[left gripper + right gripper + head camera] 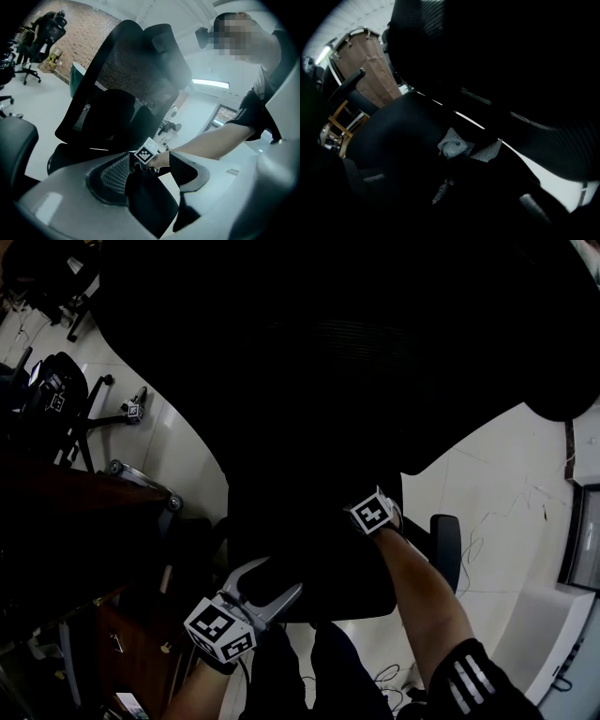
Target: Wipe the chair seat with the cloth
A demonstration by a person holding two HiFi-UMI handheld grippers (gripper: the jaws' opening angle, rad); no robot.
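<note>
Pinched together in the gloom, the jaws of the right gripper (458,157) are biting on a bunched grey cloth (453,146), as far as the very dark right gripper view lets me see, and the cloth is being pressed down onto the black chair seat (403,136). From the head view, only that gripper's marker cube is showing against the dark seat, with the person's bare forearm (422,601) reaching out behind it. The left gripper (281,576) is hanging at the near left edge of the seat, its two silvery jaws spread wide and closing on nothing. The left gripper view is looking between its dark ribbed pads (105,176) straight at the other gripper's cube and the hand (161,160) holding it; a black shape is lying low between the jaws, and I cannot tell what it is. Behind the seat the mesh backrest (122,79) is rising tall. All of it is standing on a pale tiled floor (506,493), with more office chairs (44,28) waiting by a brick wall (89,33).
</note>
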